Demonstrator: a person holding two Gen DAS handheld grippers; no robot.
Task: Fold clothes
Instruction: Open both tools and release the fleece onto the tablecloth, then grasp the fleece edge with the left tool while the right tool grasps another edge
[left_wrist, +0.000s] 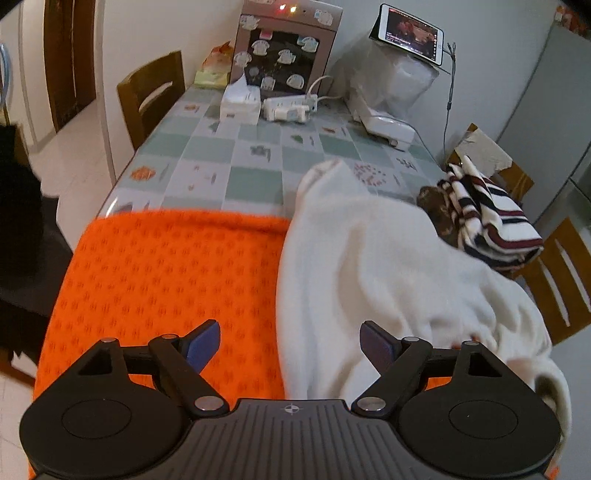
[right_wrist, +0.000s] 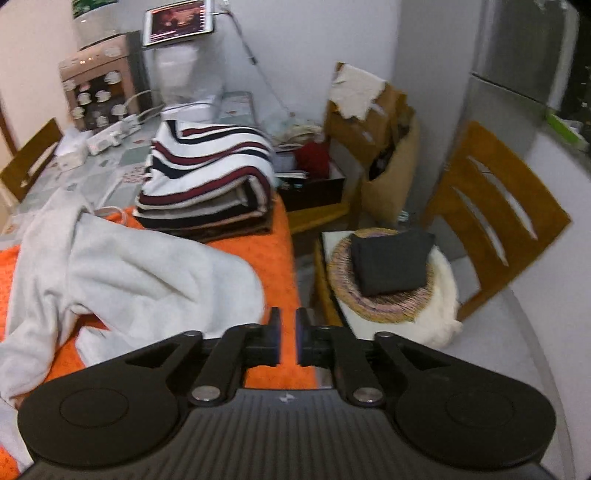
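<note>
A white garment (left_wrist: 388, 266) lies rumpled on an orange cloth (left_wrist: 166, 269) that covers the near end of the table. It also shows in the right wrist view (right_wrist: 140, 280), on the orange cloth (right_wrist: 280, 258). My left gripper (left_wrist: 290, 345) is open and empty, just above the garment's near left edge. My right gripper (right_wrist: 287, 339) has its jaws almost shut with a narrow gap and nothing between them, over the orange cloth at the table's right edge, beside the garment.
A folded striped pile (left_wrist: 487, 218) (right_wrist: 210, 177) sits at the table's right side. Tissue box (left_wrist: 240, 103), power strip (left_wrist: 291, 105), a cabinet (left_wrist: 284, 48) and a tablet (left_wrist: 410, 33) stand at the far end. A chair (right_wrist: 491, 218) holds a folded dark cloth (right_wrist: 391, 262).
</note>
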